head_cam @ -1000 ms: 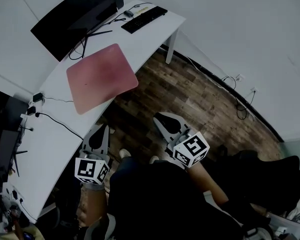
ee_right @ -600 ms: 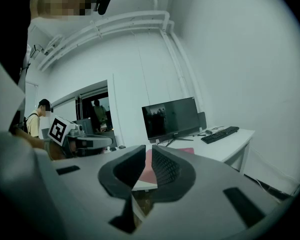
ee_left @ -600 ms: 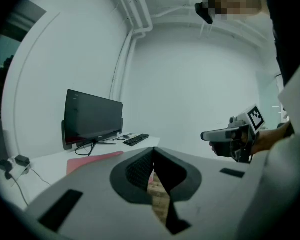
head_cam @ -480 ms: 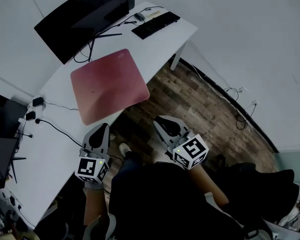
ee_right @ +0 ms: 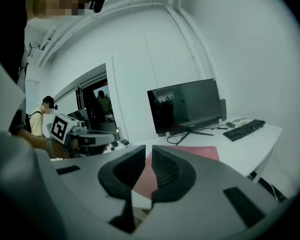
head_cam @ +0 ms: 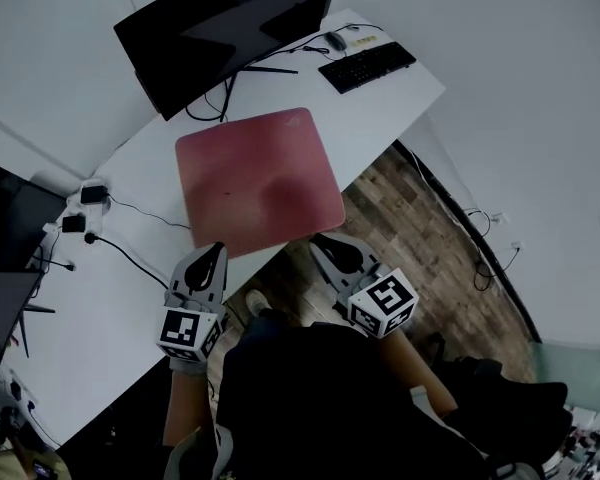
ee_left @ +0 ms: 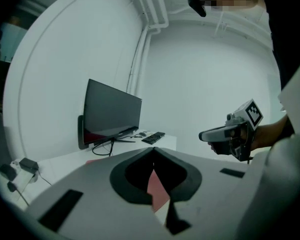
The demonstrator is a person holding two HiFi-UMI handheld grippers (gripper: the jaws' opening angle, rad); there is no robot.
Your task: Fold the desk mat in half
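A pink desk mat [head_cam: 255, 178] lies flat on the white desk [head_cam: 130, 288], its near edge at the desk's front edge. In the head view my left gripper [head_cam: 217, 251] hovers just short of the mat's near left corner. My right gripper [head_cam: 318, 240] is just short of its near right corner. Both are shut with nothing between the jaws. The left gripper view shows the left gripper [ee_left: 153, 150] with its tips together and a strip of the mat [ee_left: 158, 190] below them. In the right gripper view the right gripper [ee_right: 148, 148] points at the mat [ee_right: 197, 152].
A black monitor [head_cam: 230, 23] stands behind the mat, with a keyboard [head_cam: 368, 66] and mouse [head_cam: 335, 41] at the desk's far right. Power adapters and cables [head_cam: 90, 196] lie left of the mat. Wooden floor [head_cam: 430, 248] runs along the desk's right side.
Both grippers have moved forward to the desk. The mat, far ahead of them a second ago, now lies right at their tips. Their jaws stayed shut.
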